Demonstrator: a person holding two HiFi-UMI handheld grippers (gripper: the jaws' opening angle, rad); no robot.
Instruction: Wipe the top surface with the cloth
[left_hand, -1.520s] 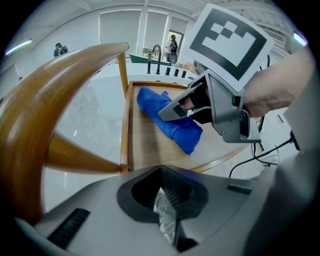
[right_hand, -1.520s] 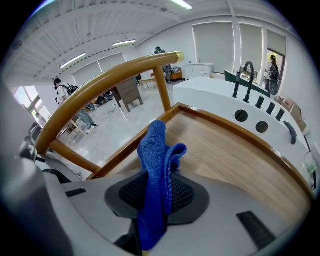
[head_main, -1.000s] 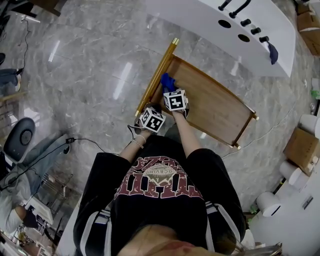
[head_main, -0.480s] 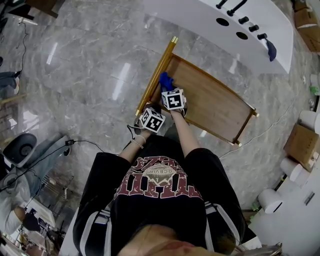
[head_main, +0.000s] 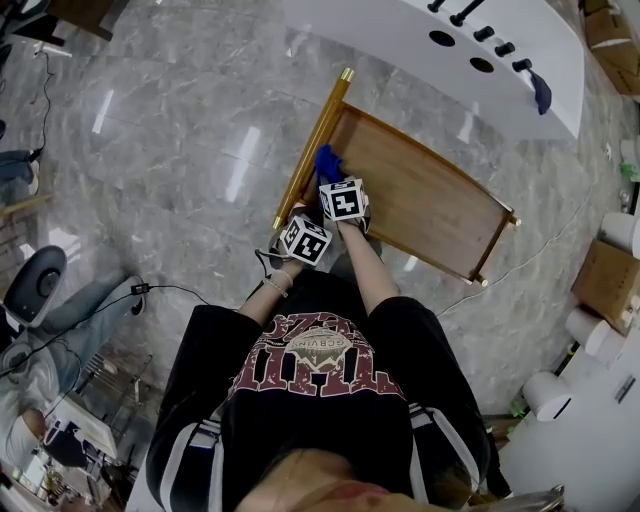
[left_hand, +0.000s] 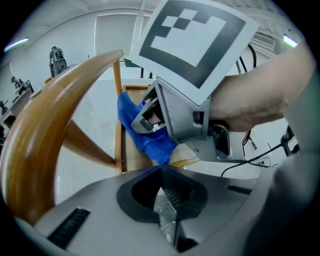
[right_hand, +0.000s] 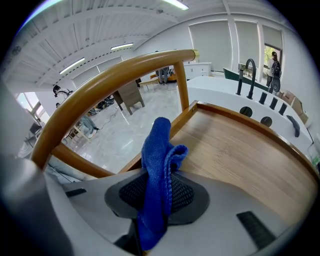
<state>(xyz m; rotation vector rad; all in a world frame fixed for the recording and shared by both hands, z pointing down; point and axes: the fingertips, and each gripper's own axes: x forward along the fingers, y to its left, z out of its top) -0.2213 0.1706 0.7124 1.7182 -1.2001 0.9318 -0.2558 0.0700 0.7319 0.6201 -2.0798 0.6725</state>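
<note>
Cloth (right_hand: 160, 155): blue, woven, crumpled upright.

A large, open indoor workspace, more lab or studio than home. Polished grey marble floor (head_main: 180, 130) fills most of the head view and reflects overhead lights. At 1 o'clock stands a long white counter (head_main: 400, 40) with round holes and black taps (right_hand: 250, 75). Cardboard boxes (head_main: 605, 285) and white rolls (head_main: 588, 332) crowd the 3 to 4 o'clock edge. At 9 o'clock are an office chair (head_main: 35, 285) and a black cable (head_main: 170, 285) trailing over the floor. The right gripper view shows a white ceiling with strip lights (right_hand: 125, 46), tall windows with blinds (right_hand: 210, 42), and a person standing far off (right_hand: 274, 65).
</note>
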